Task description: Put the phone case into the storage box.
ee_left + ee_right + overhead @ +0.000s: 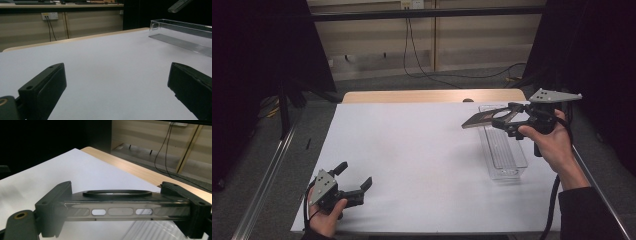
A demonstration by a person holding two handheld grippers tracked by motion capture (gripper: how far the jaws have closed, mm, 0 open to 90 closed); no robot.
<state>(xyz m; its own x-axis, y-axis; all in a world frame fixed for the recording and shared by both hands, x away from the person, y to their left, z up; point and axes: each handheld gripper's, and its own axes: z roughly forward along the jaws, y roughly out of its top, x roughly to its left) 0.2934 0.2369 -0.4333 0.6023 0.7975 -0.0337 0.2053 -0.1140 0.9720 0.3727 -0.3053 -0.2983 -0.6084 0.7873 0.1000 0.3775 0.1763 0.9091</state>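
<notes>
My left fingers (353, 177) rest open on the white surface (412, 160); my right fingers (508, 118) clamp a smoky flat plastic lid with a black ring (484, 119), which may tilt and miss the clear rectangular plastic box (504, 152).

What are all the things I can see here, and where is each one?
flat tray with a ring: 1, dark smoky see-through with a black ring on top, held in the air between the right jaws, above the far end of the clear box
clear box: 1, see-through plastic, long and narrow, right side of the table
white sheet: 1, white, covering most of the table
table: 1, light wood, bare strip at the far edge
cables: several, black, on the floor and wall behind the table
left gripper: 1, black with grey plate, near left corner, jaws apart
right gripper: 1, black with grey plate, right side, raised
</notes>
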